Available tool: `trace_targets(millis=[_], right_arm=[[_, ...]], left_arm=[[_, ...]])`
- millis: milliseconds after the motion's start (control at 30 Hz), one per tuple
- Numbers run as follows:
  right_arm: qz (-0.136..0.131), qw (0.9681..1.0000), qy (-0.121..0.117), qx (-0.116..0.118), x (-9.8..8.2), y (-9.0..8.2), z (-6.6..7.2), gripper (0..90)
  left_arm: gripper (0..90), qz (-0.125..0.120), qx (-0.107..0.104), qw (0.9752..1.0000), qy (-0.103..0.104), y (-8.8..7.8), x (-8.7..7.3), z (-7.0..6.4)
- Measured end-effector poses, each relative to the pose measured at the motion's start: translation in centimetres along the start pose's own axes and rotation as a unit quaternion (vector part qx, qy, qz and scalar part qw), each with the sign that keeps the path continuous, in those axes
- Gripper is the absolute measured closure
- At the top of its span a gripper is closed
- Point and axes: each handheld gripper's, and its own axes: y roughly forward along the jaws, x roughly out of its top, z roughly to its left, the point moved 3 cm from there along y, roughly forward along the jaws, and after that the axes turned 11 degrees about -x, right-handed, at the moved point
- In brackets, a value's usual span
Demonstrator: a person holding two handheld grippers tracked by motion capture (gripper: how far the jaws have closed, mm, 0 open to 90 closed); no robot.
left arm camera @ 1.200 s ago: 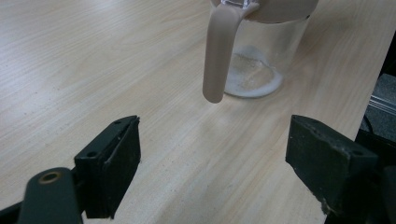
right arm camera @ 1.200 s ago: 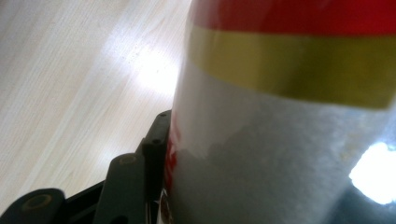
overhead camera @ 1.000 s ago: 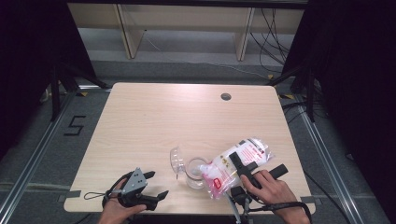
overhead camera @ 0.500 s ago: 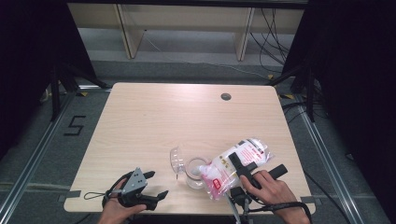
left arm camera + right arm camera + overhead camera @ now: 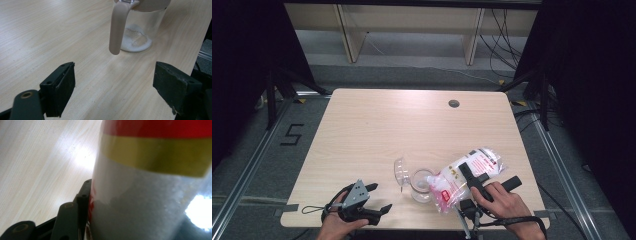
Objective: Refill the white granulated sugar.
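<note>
One clear plastic bag (image 5: 469,172) of white granules, printed in red and white with a gold band, lies tilted in the lower right of the high view, its lower end pointing down-left over the mouth of one glass jar (image 5: 421,184). The right gripper (image 5: 469,175) clamps the bag across its middle; in the right gripper view the bag (image 5: 155,190) presses against the one jaw visible at the lower left, and the red and gold bands run across the top of that frame. The jaws stand about half closed around the bag's bulk, holding it. One hand (image 5: 504,202) grips this tool from the bottom edge of the high view.

The jar stands upright on the wooden table (image 5: 377,130), just left of the bag, at lower centre of the high view. Its hinged clear lid (image 5: 400,170) is flipped open to the jar's upper left. In the left gripper view the jar (image 5: 140,27) sits at top centre, a thin layer of white granules on its bottom and one beige strap (image 5: 118,27) hanging down its front.

The left gripper (image 5: 379,197) rests at the lower left of the high view, well apart from the jar, jaws spread wide with nothing between them but bare tabletop. One dark round grommet (image 5: 454,103) sits in the upper right of the table
</note>
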Motion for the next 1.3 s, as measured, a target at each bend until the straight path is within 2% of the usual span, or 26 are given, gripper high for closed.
trace_targets(millis=[67,167,200,267,333,533,567,667,733,767,800,1033,1167,1200,1300], right_arm=[[0.000,1.0000,0.000,0.001,0.00,0.01,0.01,52.1],[0.001,1.0000,0.002,0.002,0.03,0.00,0.04,52.1],[-0.001,1.0000,0.000,0.001,0.03,0.03,0.02,52.2],[0.001,1.0000,0.004,0.001,0.08,-0.01,0.12,52.2],[0.001,1.0000,0.002,0.001,0.11,-0.02,0.13,52.2],[0.002,1.0000,-0.009,0.001,0.10,-0.08,-0.05,52.3],[0.003,1.0000,-0.006,0.000,0.10,-0.08,-0.02,52.3],[0.004,1.0000,-0.005,0.001,0.06,-0.10,-0.07,52.3],[0.006,1.0000,-0.006,0.002,0.04,-0.12,-0.08,52.4],[0.008,1.0000,-0.004,0.003,0.04,-0.13,-0.07,52.4],[0.010,0.9999,-0.006,0.004,0.02,-0.14,-0.09,52.4],[0.009,0.9998,-0.018,0.004,-0.02,-0.23,-0.37,52.5],[0.015,0.9998,-0.011,0.004,-0.02,-0.32,-0.21,52.6],[0.008,0.9996,-0.026,0.003,0.05,-0.25,-0.50,52.6],[0.012,0.9997,-0.022,0.003,0.04,-0.31,-0.43,52.6]], left_arm=[[17.7,0.002,0.002,1.0000,-0.003,-0.03,-0.01,-0.05],[17.7,0.003,0.000,0.9999,0.012,-0.05,0.05,0.12],[17.7,0.001,0.000,1.0000,-0.003,0.00,-0.01,-0.03],[17.7,0.002,0.002,1.0000,-0.002,-0.03,-0.01,-0.04],[17.7,0.002,-0.001,0.9999,0.011,-0.05,0.06,0.08],[17.7,0.003,-0.002,0.9999,0.013,-0.04,0.05,0.11],[17.7,0.000,0.000,1.0000,-0.004,0.02,-0.03,-0.07],[17.7,0.004,0.000,0.9999,0.013,-0.06,0.06,0.11],[17.7,0.003,-0.001,0.9999,0.013,-0.04,0.05,0.11],[17.7,-0.001,-0.003,1.0000,-0.004,0.06,-0.01,-0.08],[17.8,0.001,-0.005,1.0000,-0.006,0.05,-0.02,-0.09],[17.7,0.002,-0.005,1.0000,-0.006,0.08,-0.03,-0.08],[17.7,0.001,-0.005,1.0000,-0.005,0.08,-0.03,-0.08],[17.7,0.001,-0.005,1.0000,-0.006,0.08,-0.03,-0.09],[17.7,0.000,-0.004,1.0000,-0.006,0.06,-0.02,-0.09]])
